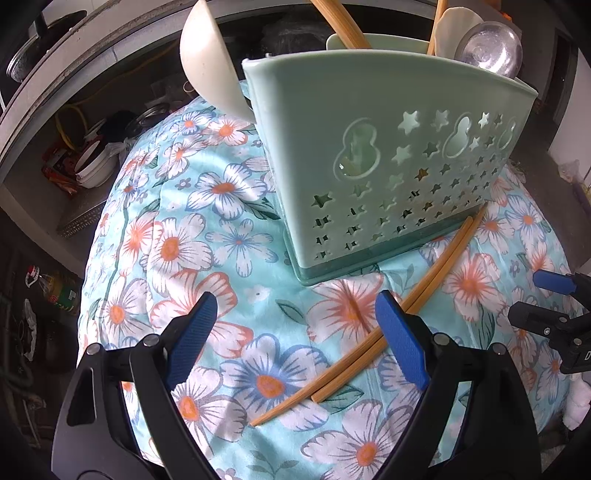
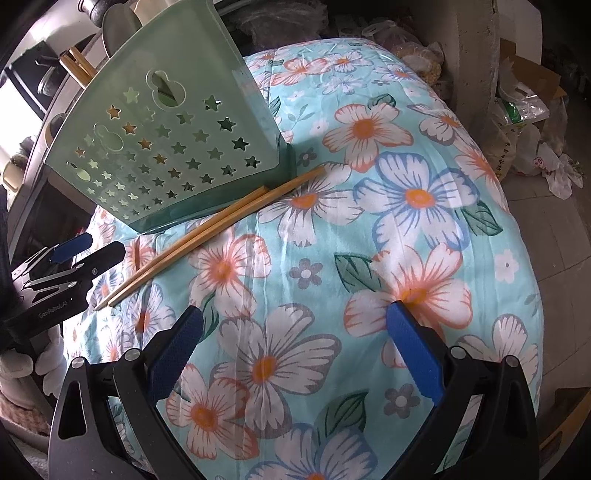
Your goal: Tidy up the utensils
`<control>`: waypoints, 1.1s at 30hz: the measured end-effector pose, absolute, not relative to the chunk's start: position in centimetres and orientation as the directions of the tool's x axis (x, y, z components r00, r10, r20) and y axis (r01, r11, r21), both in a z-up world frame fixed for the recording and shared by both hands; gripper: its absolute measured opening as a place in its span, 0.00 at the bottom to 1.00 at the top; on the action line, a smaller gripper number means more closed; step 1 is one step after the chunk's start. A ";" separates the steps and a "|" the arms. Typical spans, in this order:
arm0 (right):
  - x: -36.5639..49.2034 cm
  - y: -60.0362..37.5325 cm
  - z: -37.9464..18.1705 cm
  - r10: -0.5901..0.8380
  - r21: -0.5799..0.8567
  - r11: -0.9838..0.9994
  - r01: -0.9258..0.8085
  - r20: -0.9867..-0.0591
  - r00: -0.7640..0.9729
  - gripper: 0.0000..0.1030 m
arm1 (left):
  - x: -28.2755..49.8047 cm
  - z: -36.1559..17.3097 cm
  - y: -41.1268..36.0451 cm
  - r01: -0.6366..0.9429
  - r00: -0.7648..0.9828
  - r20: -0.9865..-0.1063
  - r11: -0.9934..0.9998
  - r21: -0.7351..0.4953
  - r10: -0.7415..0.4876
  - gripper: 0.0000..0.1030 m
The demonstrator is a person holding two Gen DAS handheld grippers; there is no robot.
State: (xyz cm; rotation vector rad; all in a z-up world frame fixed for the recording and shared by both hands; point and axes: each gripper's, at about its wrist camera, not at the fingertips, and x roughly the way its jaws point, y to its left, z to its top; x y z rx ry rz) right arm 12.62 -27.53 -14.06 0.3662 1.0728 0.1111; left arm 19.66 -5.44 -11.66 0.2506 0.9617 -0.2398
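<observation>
While both grippers hover with jaws spread wide and nothing between their blue pads, a pair of bamboo chopsticks (image 1: 373,328) lies loose on the floral tablecloth (image 1: 229,236) that covers the table. The chopsticks rest side by side and touching, their thick ends against the base of the mint-green utensil holder (image 1: 388,162), their thin ends pointing toward the near edge of the cloth. In the left wrist view, the left gripper (image 1: 295,317) stands above the cloth, and its right-hand finger (image 1: 400,343) overlaps the chopsticks in the picture; whether it touches them cannot be told. The right gripper (image 2: 295,332) is released over bare cloth, well apart from the chopsticks, which lie off to its left. The holder, pierced with star-shaped and gourd-shaped holes, stands upright near the far edge of the cloth. It contains more chopsticks (image 1: 343,22), a white ladle (image 1: 210,62) leaning out at its left end, a pale spoon (image 1: 454,29) and a steel ladle (image 1: 491,50) at its right end. Each gripper appears at the margin of the other's view.
</observation>
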 end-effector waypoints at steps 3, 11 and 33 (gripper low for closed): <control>13.0 -28.1 -13.3 0.320 0.417 0.903 0.103 -0.813 0.486 0.92 | 19.4 -11.7 -5.0 0.312 0.559 -0.824 0.945 0.103 -0.095 0.81; 15.8 -25.5 -11.6 0.468 0.552 0.834 0.009 -0.715 0.519 0.73 | 18.3 -11.4 -2.8 0.305 0.596 -0.793 0.949 0.079 -0.126 0.81; 18.8 -27.9 -18.3 0.657 0.818 0.510 0.265 -0.569 0.494 0.15 | 18.2 -11.1 -0.2 0.305 0.569 -0.798 0.952 -0.018 -0.197 0.51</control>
